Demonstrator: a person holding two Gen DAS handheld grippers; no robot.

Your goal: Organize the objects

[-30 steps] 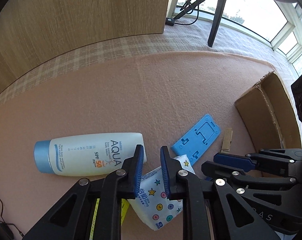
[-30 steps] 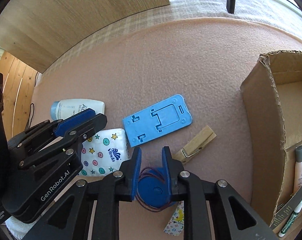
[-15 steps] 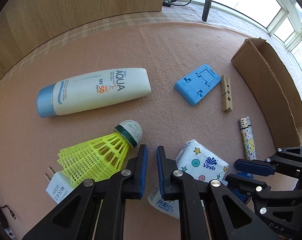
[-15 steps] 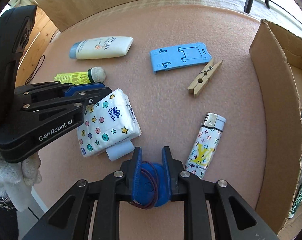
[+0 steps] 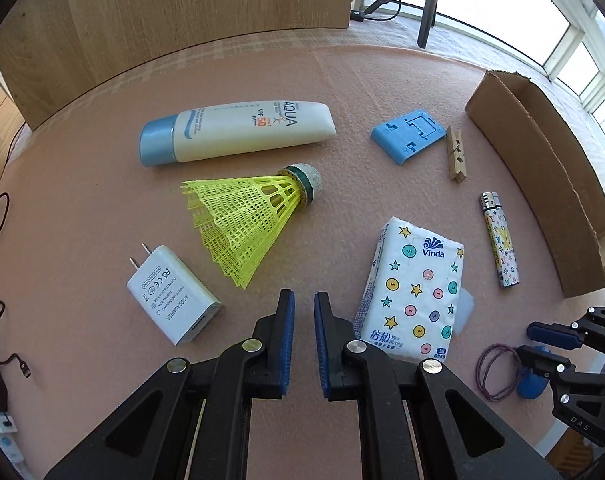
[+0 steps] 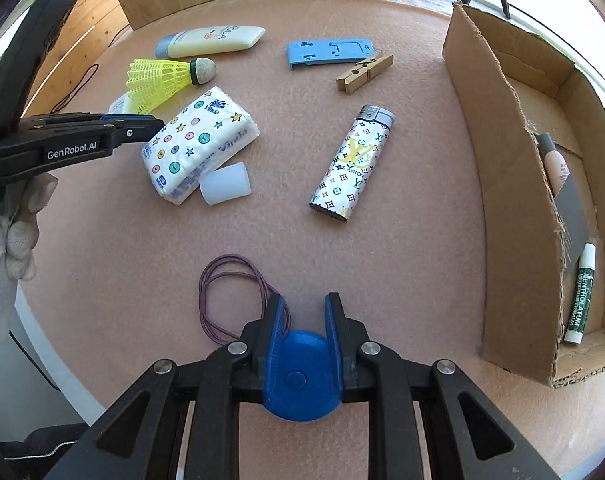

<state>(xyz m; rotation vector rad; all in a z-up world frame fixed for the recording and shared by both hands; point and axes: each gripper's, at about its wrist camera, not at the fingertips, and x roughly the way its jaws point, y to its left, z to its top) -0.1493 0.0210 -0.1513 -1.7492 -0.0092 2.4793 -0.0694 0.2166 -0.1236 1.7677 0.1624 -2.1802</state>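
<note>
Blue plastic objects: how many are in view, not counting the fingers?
2. The flat blue plastic phone stand lies beside the wooden clothespin; the round blue plastic disc is clamped in the right gripper. More may be hidden.

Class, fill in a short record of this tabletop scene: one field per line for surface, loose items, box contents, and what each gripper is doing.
surface: pink mat
loose items: sunscreen tube, shuttlecock, charger, tissue pack, lighter, clothespin, blue stand, white cap, purple cord
box contents: lip balm, tube
left gripper: shut, empty
right gripper: shut on blue disc
</note>
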